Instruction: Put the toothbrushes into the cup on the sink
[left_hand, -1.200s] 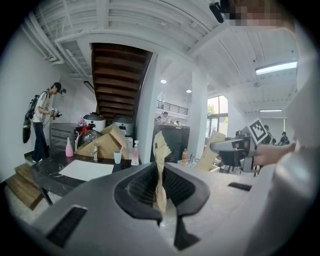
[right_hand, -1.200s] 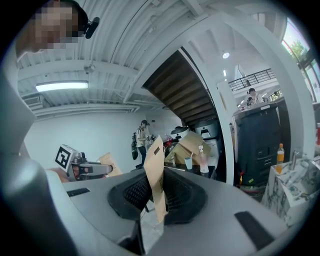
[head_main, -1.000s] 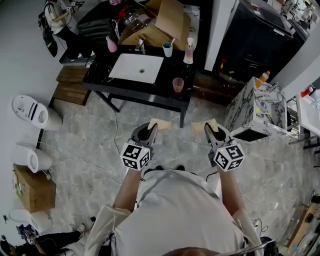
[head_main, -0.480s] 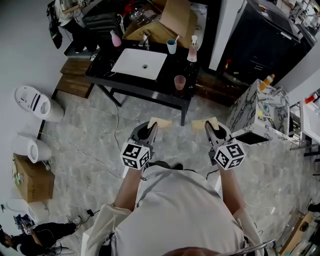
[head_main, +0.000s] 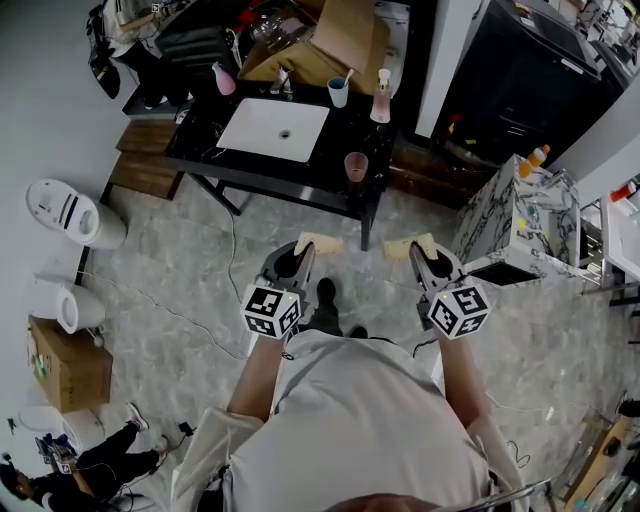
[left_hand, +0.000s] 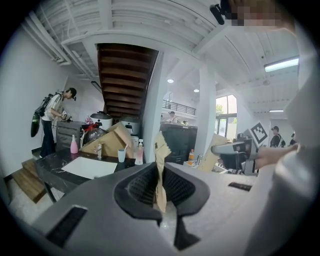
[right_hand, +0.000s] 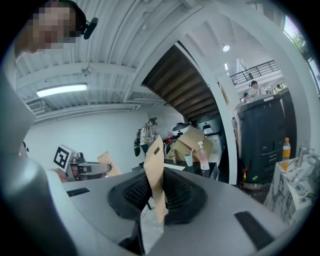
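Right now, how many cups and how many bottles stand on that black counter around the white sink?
Cups: 2 (blue cup, pink cup)
Bottles: 2 (pink bottle, pump bottle)
Total: 4

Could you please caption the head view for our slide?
Person stands back from the sink counter, left gripper and right gripper each clamping a tan card.

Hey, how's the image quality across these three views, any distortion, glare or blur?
Head view: sharp, evenly lit, mild bowing at the edges. Left gripper view: heavy fisheye, dark corners, window washed out. Right gripper view: same fisheye, ceiling light glaring, mosaic patch top left.
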